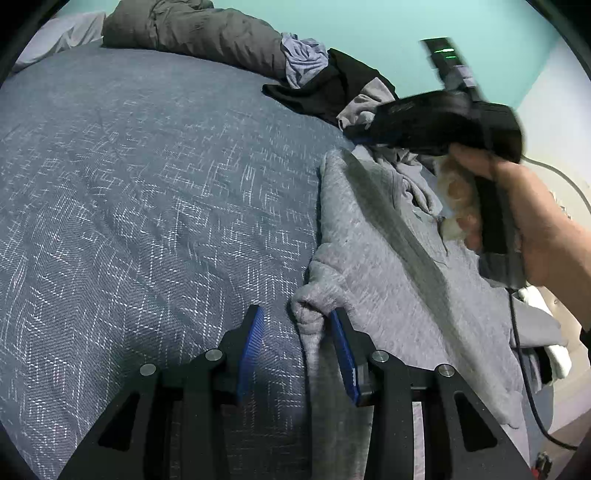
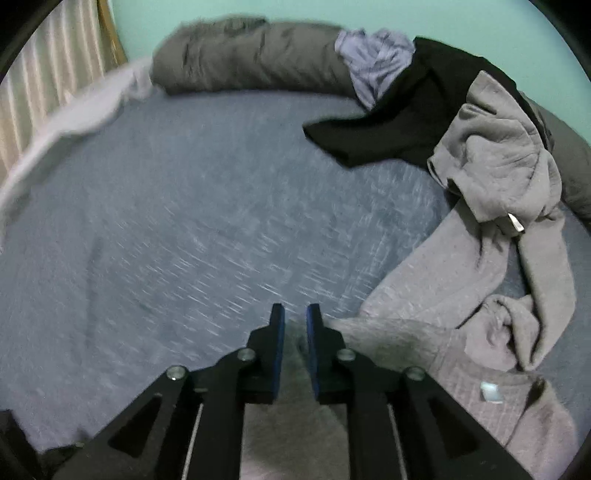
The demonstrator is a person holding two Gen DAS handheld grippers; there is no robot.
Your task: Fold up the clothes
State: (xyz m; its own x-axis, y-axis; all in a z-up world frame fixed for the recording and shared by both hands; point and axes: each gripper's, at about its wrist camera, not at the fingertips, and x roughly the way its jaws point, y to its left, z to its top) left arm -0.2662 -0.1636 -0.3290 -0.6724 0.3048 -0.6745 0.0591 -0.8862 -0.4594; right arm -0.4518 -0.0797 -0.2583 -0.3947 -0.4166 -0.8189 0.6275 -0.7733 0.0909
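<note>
Grey sweatshirt (image 1: 388, 258) fabric lies along the right side of the bed, and both tools work at its edge. In the left wrist view, the left hand-held gripper (image 1: 295, 332) has its blue pads parted, with a bunched fold of the sweatshirt's edge sitting between them against the right pad; whether the pads press on it cannot be told. In the right wrist view, the right hand-held gripper (image 2: 294, 332) has its pads drawn close with only a narrow gap, and grey cloth shows in that gap, so it looks clamped on the sweatshirt's edge. From the left camera, a person's hand (image 1: 524, 229) holds that right tool above the garment, a cable trailing from it. Outward, the sweatshirt (image 2: 461, 288) spreads toward a crumpled heap at the far right. Beyond it lie a black garment (image 2: 388, 125) and a lilac garment (image 2: 373, 62), touching each other. Behind them an olive-grey duvet (image 2: 251, 55) is rolled against the turquoise wall (image 2: 295, 11). A blue patterned bedspread (image 1: 147, 184) covers the bed.
</note>
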